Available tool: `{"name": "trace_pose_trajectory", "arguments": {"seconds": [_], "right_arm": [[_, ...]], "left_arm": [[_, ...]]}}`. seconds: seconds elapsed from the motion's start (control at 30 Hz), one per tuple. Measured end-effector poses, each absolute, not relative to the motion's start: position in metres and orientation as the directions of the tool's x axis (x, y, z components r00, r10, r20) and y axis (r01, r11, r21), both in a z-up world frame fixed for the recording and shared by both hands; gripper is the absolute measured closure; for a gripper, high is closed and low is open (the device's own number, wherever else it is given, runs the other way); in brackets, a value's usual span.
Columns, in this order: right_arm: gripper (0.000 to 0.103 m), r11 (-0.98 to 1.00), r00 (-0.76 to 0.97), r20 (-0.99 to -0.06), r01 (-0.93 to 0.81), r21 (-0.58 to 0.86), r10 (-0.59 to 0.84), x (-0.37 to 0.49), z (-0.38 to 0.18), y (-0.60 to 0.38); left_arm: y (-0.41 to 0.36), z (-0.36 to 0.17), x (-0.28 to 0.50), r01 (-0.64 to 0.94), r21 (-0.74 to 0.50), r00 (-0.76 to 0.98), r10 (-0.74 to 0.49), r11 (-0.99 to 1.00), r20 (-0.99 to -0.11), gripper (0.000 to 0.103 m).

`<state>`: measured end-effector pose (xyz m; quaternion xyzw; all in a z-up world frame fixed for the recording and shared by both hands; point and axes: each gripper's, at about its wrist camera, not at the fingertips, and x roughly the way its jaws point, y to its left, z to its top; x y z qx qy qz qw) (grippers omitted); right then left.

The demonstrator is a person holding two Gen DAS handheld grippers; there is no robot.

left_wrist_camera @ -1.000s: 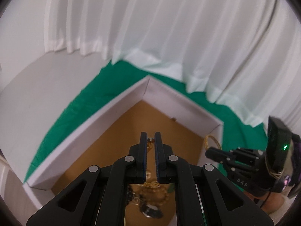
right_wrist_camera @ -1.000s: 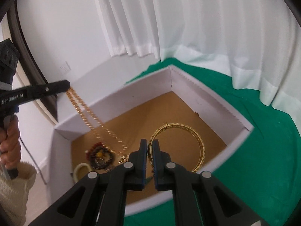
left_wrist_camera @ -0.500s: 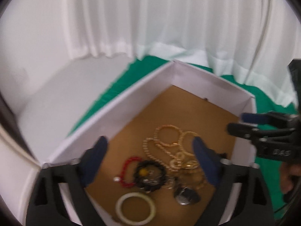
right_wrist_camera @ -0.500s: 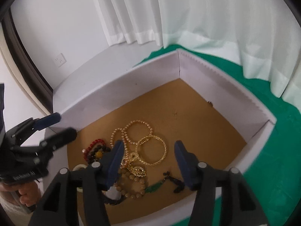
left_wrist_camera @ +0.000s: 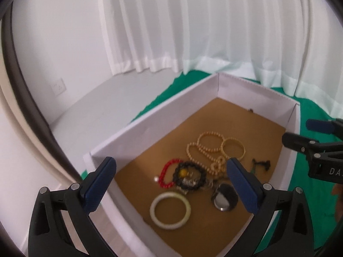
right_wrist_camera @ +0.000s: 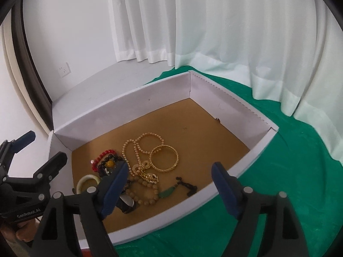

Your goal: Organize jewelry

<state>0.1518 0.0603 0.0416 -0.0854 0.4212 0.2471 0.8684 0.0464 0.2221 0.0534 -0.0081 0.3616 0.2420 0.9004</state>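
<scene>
Hovering above white box (right_wrist_camera: 137, 98): left gripper (left_wrist_camera: 171, 186) and right gripper (right_wrist_camera: 169, 184) both spread wide, empty. Jewelry (right_wrist_camera: 141, 167) heaped inside, near-left corner; sorting probably unfinished.

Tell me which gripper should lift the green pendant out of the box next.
Right. The right gripper is open with the green pendant between its jaws; the left gripper, also open, frames the black bead bracelet.
</scene>
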Motion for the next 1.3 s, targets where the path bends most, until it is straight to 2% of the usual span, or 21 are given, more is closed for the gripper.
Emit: {"name": "trace_pose_trajectory", "arguments": {"seconds": [0.17,0.43,0.77,1.03,1.3], "right_arm": [[0.021,0.856,0.504,-0.789,-0.515,0.052,0.351,0.143,0.044,0.067],[0.020,0.855,0.439,-0.840,-0.516,0.056,0.319,0.133,0.049,0.079],[0.019,0.821,0.421,-0.847,-0.571,0.029,0.323,0.120,0.063,0.094],[0.019,0.825,0.445,-0.839,-0.564,0.010,0.314,0.118,0.064,0.095],[0.019,0.830,0.460,-0.840,-0.558,-0.022,0.287,0.120,0.060,0.095]], "left_arm": [[0.224,0.049,0.040,-0.470,0.170,0.579,0.448,0.866,-0.681,0.001],[0.239,0.042,0.038,-0.462,0.055,0.529,0.325,0.885,-0.784,0.001],[0.249,0.056,0.027,-0.522,0.047,0.509,0.355,0.852,-0.784,0.000],[0.246,0.059,0.031,-0.538,0.103,0.489,0.409,0.837,-0.770,0.001],[0.247,0.058,0.033,-0.544,0.091,0.486,0.402,0.834,-0.776,0.001]]}}
